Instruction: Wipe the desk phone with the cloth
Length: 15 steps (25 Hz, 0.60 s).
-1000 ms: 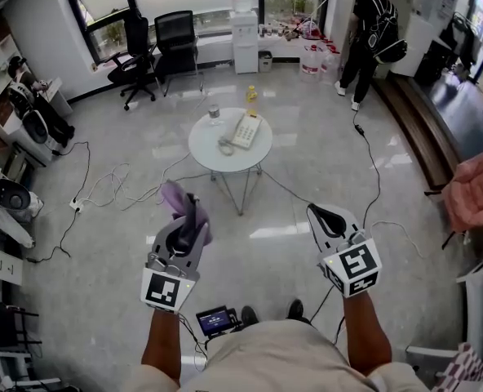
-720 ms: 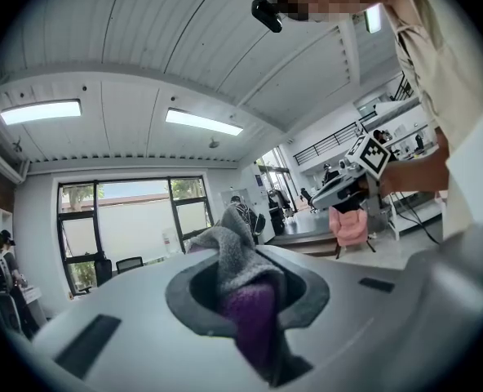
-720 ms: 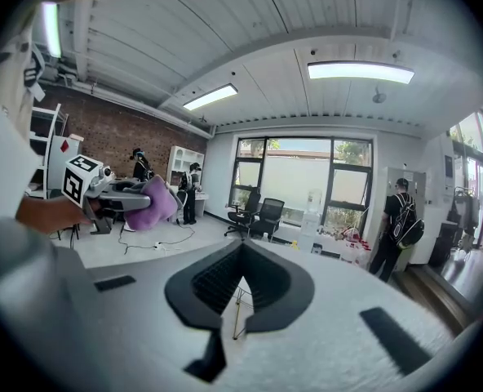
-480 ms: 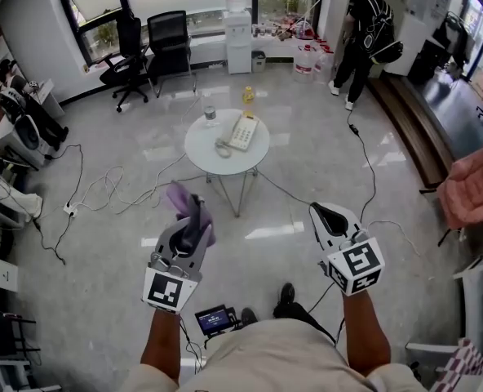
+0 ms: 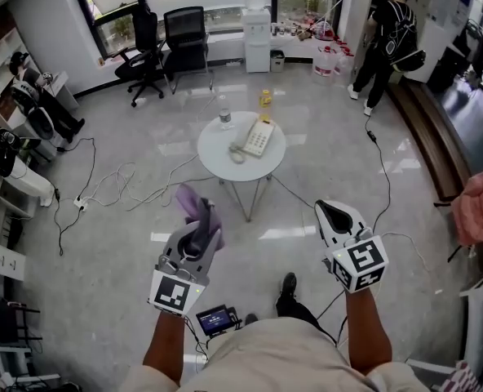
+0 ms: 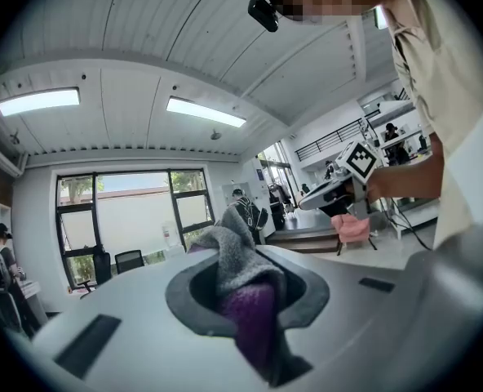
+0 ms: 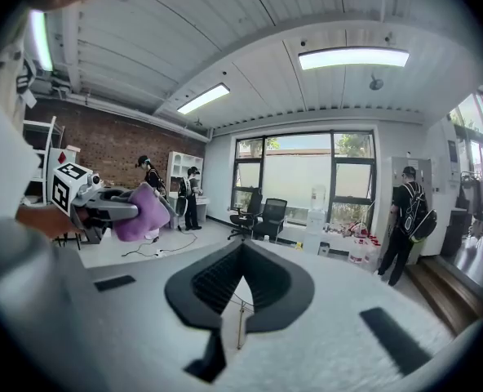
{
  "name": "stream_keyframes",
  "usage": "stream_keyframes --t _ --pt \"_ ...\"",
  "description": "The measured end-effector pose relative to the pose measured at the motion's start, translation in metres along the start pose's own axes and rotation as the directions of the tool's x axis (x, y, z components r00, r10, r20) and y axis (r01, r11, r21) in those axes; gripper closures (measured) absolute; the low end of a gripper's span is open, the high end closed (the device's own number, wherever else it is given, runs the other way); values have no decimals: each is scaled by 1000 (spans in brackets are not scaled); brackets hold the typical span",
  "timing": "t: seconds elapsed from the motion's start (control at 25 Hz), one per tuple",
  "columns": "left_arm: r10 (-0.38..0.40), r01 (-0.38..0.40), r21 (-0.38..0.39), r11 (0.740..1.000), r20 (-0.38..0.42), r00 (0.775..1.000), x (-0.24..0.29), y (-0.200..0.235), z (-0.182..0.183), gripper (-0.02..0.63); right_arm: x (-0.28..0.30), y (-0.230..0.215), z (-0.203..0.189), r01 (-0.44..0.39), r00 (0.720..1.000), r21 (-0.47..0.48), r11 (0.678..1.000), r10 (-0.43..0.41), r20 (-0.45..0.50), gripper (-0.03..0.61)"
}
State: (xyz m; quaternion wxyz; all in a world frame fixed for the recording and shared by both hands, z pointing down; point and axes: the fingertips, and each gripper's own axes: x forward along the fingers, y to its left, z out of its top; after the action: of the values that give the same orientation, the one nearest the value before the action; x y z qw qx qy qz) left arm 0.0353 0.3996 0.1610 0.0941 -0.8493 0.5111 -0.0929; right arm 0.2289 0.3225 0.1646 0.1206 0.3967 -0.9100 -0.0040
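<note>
A white desk phone (image 5: pixel 256 137) lies on a small round white table (image 5: pixel 225 160) in the middle of the room, well ahead of both grippers. My left gripper (image 5: pixel 199 228) is shut on a purple cloth (image 5: pixel 194 207) that sticks up from its jaws; in the left gripper view the cloth (image 6: pixel 243 284) fills the gap between the pads. My right gripper (image 5: pixel 331 216) is shut and holds nothing; its jaws meet in the right gripper view (image 7: pixel 241 278). Both grippers hang at waist height above the floor, short of the table.
A small jar (image 5: pixel 224 120) stands on the table beside the phone. A yellow bottle (image 5: pixel 265 98) is on the floor behind it. Cables (image 5: pixel 123 186) trail across the floor at left. Two office chairs (image 5: pixel 166 46) and a water dispenser (image 5: pixel 257 23) line the windows. A person (image 5: pixel 387 43) stands at back right.
The view has shifted as I step forward: the table and phone sit slightly lower and further right in the head view. Both grippers keep their grip and pose.
</note>
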Motion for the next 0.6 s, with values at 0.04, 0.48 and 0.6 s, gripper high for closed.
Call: stream_keyframes --t 0.04,0.48,0.6 --pt "5 -5 -2 1000 -4 1000 6 3 -2 554 8 -5 0 -8 1000 0 1000 8 3 586" --pt "54 -55 -23 998 -41 998 89 29 -13 554 88 -63 -4 -112 994 6 994 112 -13 586" --pt "64 -66 -33 997 -55 996 109 33 -18 554 105 -80 -7 -130 991 11 991 131 -17 586"
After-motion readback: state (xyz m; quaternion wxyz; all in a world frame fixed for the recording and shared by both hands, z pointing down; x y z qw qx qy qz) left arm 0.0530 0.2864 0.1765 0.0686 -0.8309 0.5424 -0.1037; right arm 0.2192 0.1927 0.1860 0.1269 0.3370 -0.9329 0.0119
